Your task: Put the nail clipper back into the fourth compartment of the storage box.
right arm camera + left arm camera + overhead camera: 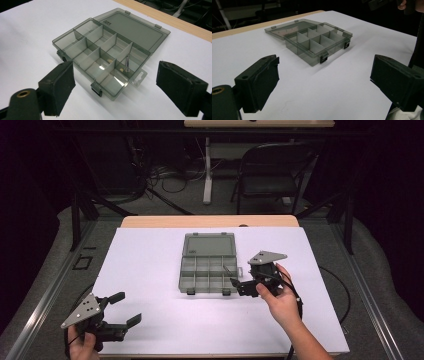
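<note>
A grey see-through plastic box [208, 264] lies open near the middle of a white table [150, 260], its lid [209, 244] folded flat on the far side and its tray of small compartments facing up on the near side. Thin walls split the tray into two rows of compartments, and two dark latches [191, 291] sit on its front edge. In the right gripper view a small thin metal piece [127, 64] leans against a wall in one compartment at the end of the tray where a hang tab [139, 78] sticks out; what it is cannot be told. The other compartments look bare. The right gripper [239, 282] is held just beside the right end of the box, near its front corner, with the right hand [280, 297] wrapped around it and the grey three-cornered plate on top; its jaws stand wide apart with nothing between them, and in its own view they frame the tray. The left gripper [125, 307] hovers over the near left part of the table, well apart from the box, held by the left hand [82, 345] at the bottom edge; its jaws are also spread wide and hold nothing. In the left gripper view the box [312, 40] lies farther off across the white surface, between the two black pads. Beyond the table stands a dark folding chair [272, 172] on a grey floor with cables
</note>
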The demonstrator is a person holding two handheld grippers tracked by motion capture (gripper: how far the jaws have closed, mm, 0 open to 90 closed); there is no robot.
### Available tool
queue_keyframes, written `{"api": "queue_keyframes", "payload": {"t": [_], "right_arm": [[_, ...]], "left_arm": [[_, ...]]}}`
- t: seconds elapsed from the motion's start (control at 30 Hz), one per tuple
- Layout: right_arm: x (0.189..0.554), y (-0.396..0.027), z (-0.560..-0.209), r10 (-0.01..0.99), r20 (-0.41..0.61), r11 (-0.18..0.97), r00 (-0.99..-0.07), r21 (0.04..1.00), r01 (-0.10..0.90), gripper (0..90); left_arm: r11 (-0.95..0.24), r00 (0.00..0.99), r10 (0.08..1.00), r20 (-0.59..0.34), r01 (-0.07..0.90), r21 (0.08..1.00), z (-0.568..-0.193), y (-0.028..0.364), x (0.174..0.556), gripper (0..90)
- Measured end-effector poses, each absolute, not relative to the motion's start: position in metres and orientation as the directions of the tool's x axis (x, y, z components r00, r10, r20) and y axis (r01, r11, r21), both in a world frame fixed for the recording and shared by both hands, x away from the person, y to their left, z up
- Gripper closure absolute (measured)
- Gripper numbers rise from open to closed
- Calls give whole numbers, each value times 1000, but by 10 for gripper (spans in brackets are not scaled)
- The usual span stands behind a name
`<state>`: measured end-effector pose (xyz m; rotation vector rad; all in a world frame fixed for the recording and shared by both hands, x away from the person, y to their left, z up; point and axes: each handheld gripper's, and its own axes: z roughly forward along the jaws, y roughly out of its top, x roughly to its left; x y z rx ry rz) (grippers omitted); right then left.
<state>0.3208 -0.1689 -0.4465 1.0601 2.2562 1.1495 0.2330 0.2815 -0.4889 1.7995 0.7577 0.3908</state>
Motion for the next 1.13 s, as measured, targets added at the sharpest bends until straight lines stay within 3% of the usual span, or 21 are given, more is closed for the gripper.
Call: {"api": "queue_keyframes", "payload": {"t": [0.53,1.13], "right_arm": [[271,-194,-475,806,-28,349,-592,830,435,145],[249,-211,-509,828,-42,334,-559,838,432,145]], "left_arm": [[-207,739,667,-94,305,930,-489,281,232,78],[-211,737,669,-94,309,927,-490,281,233,78]]}}
